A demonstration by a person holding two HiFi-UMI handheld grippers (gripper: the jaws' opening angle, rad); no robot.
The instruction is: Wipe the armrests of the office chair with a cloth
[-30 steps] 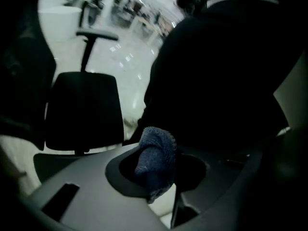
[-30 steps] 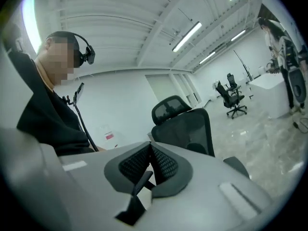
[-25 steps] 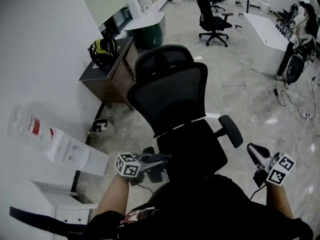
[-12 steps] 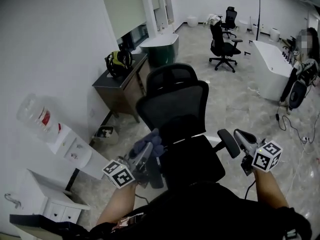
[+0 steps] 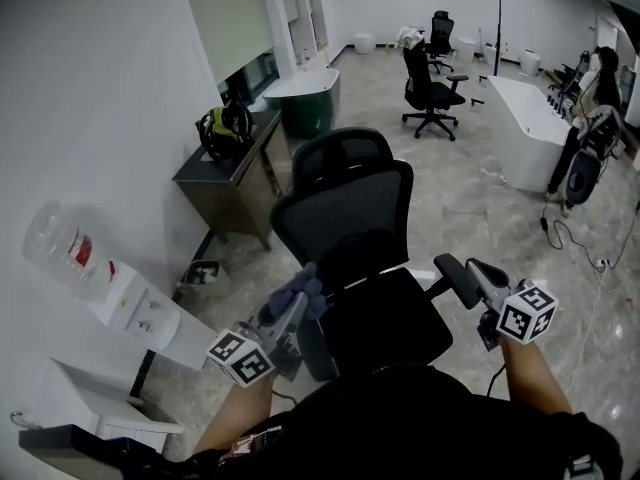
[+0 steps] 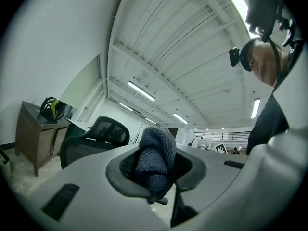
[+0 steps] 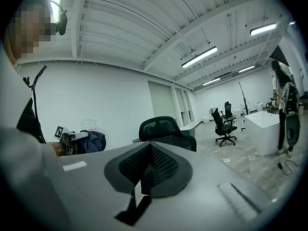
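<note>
Blue-grey knit cloth (image 6: 154, 158) is pinched tight in the left gripper (image 5: 290, 313), held close by the L armrest (image 5: 315, 346) of the black mesh office chair (image 5: 350, 213). The right gripper (image 5: 482, 276) is pressed together w/ nothing in it, just beside the R armrest (image 5: 455, 276). The chair is set on a shiny grey stone floor (image 5: 470, 203), near a white wall (image 5: 90, 118) & a dark cabinet (image 5: 225, 173). A 2nd chair (image 5: 430, 78) is seen far back, by a white desk (image 5: 525, 108).

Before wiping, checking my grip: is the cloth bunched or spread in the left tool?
Bunched: the cloth sits as a thick wad in the left tool, which is shut on it.
</note>
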